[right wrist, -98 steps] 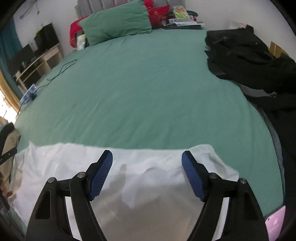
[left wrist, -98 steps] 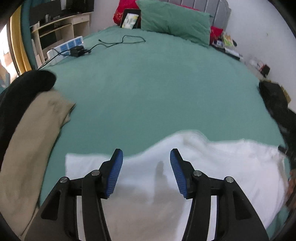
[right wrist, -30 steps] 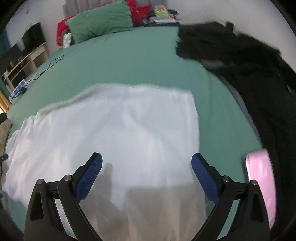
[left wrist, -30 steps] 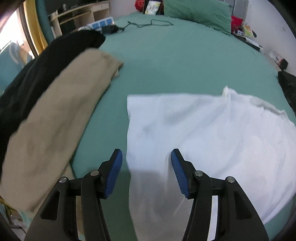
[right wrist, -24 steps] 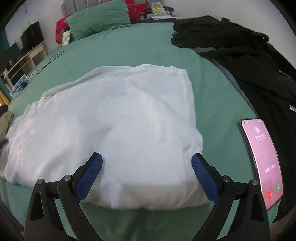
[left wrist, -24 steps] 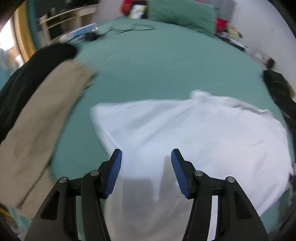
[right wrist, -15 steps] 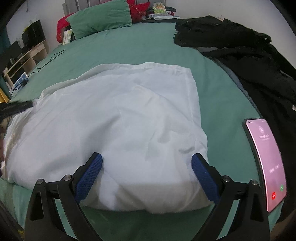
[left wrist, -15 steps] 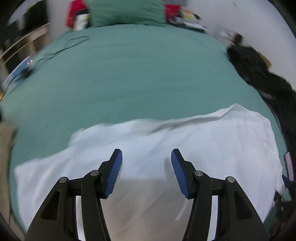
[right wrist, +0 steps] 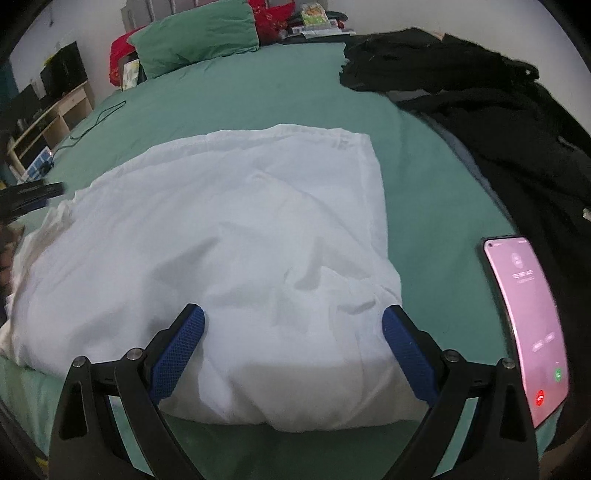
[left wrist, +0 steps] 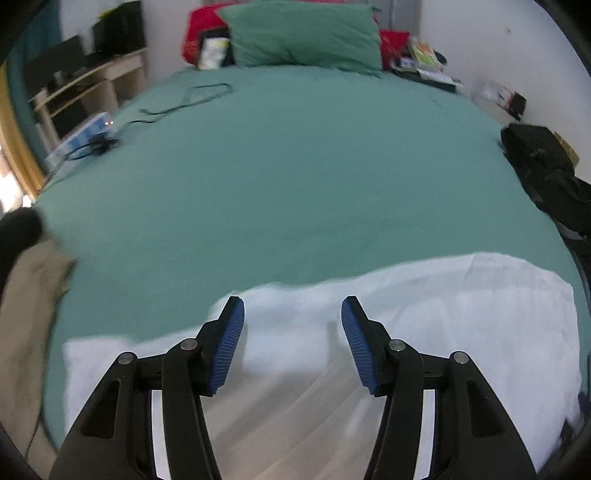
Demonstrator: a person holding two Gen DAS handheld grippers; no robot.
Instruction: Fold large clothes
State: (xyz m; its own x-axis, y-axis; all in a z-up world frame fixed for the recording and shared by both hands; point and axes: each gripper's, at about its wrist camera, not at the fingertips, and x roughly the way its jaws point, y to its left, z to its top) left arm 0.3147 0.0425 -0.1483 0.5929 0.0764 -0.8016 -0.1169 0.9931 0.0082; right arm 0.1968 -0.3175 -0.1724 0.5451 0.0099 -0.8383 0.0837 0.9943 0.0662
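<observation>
- The left gripper (left wrist: 292, 341) hangs over the near part of the white garment (left wrist: 406, 332), jaws parted with nothing between the blue pads (left wrist: 229, 345); whether the tips touch the cloth cannot be told.
- The right gripper (right wrist: 293, 352) has its jaws spread very wide and empty, the pads (right wrist: 177, 350) standing over the near edge of the same white garment (right wrist: 229, 258).
- In the right wrist view the garment lies rumpled and puffed on the green bedsheet (right wrist: 258, 96), filling the middle, its neat far corner toward 1 o'clock.
- At 3 o'clock from the right gripper a phone (right wrist: 524, 325) with a lit pink screen lies on the sheet, apart from the garment.
- From 1 to 3 o'clock black clothes (right wrist: 480, 122) are heaped along the bed's edge.
- In the left wrist view a beige garment (left wrist: 26, 314) lies at 9 o'clock, with dark cloth just beyond it.
- At 12 o'clock a green pillow (left wrist: 299, 35) rests at the head of the bed; a black cable (left wrist: 184, 101) runs toward 11 o'clock.
</observation>
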